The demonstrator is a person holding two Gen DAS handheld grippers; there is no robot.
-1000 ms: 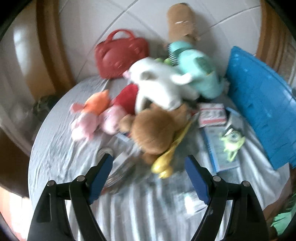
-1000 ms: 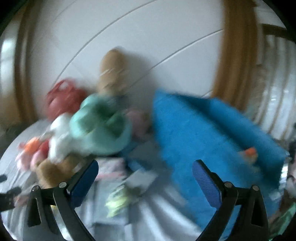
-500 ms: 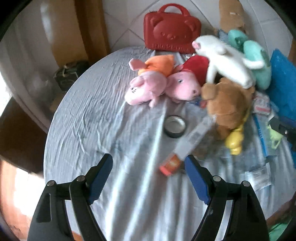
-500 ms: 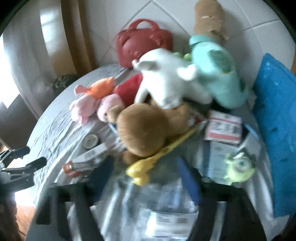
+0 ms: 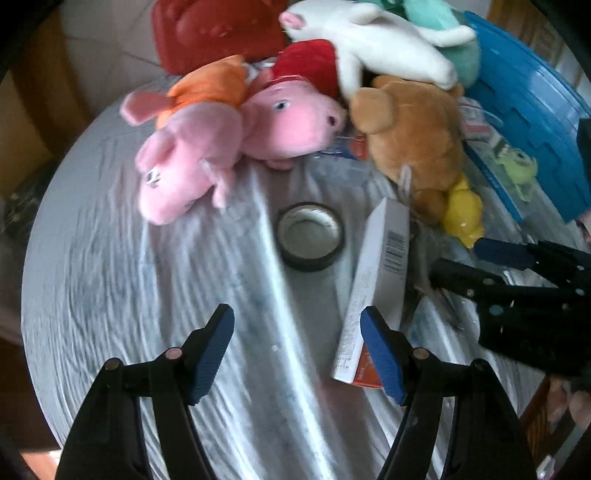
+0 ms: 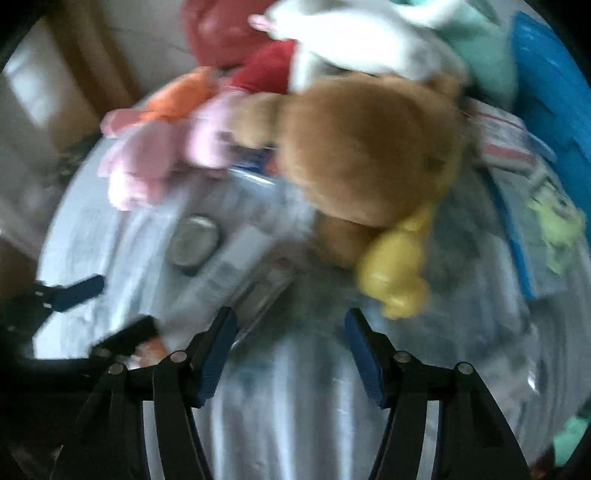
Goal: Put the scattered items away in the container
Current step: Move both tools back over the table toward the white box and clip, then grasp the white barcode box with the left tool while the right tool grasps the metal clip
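Observation:
My left gripper (image 5: 297, 325) is open and empty above the grey cloth, just short of a tape roll (image 5: 311, 236) and beside a long white box (image 5: 380, 273). Pink pig plushes (image 5: 192, 155), a brown bear plush (image 5: 410, 129), a white plush (image 5: 373, 48) and a yellow toy (image 5: 463, 214) lie beyond. The blue container (image 5: 532, 99) lies at the right. My right gripper (image 6: 290, 326) is open and empty, low before the bear (image 6: 365, 155) and the yellow toy (image 6: 395, 273); it also shows in the left wrist view (image 5: 491, 254).
A red bear-shaped case (image 5: 218, 29) stands at the back by the tiled wall. A green monster toy (image 5: 517, 166) and packets lie by the container. The round table's edge (image 5: 40, 258) curves along the left. The right wrist view is blurred.
Both grippers have moved forward and lower toward the pile. The tape roll, white box and plushes now look much closer. The right gripper has come into the left wrist view.

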